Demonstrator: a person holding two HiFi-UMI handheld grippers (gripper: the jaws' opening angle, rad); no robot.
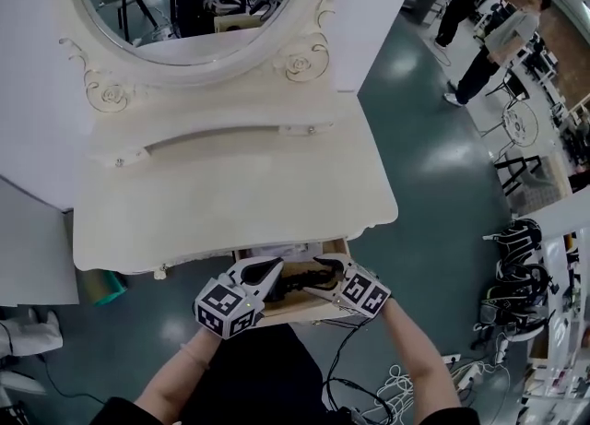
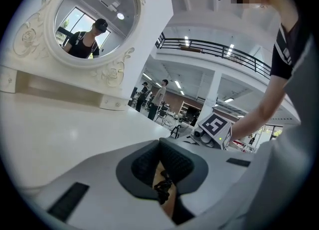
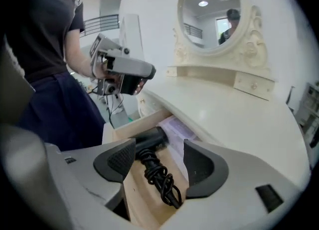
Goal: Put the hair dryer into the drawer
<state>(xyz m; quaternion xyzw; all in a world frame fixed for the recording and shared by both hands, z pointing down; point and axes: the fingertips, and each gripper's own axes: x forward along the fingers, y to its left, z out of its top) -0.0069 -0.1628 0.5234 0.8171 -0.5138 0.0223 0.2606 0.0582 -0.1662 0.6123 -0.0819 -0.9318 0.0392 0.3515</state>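
Empty, the right claw (image 3: 159, 146) hung over the open drawer (image 3: 130, 124) with its jaws spread wide and nothing between the pads; the left claw (image 2: 159, 142) was beside it, tips together, pinching nothing as far as I could see, only a slit of the drawer showing between its fingers. Below them the hair dryer (image 3: 149, 139) already lay inside the drawer, its body toward the back under the edge of the table (image 3: 224, 104), its cord (image 3: 160, 181) bunched in loose loops toward the front; so the placing looked done to me, and the drawer not yet shut. The trouble I would have expected from there was the cord; if a loop stood proud of the drawer's rim it could catch under the table edge when the drawer was pushed in, and jam it or pinch the cable; a shove off-centre might also skew the drawer on its runners. Besides the dryer and cord, the drawer held some pale printed paper (image 3: 177, 126) along the side by the table; the dryer's body lay just beside it, whether touching I couldn't tell.
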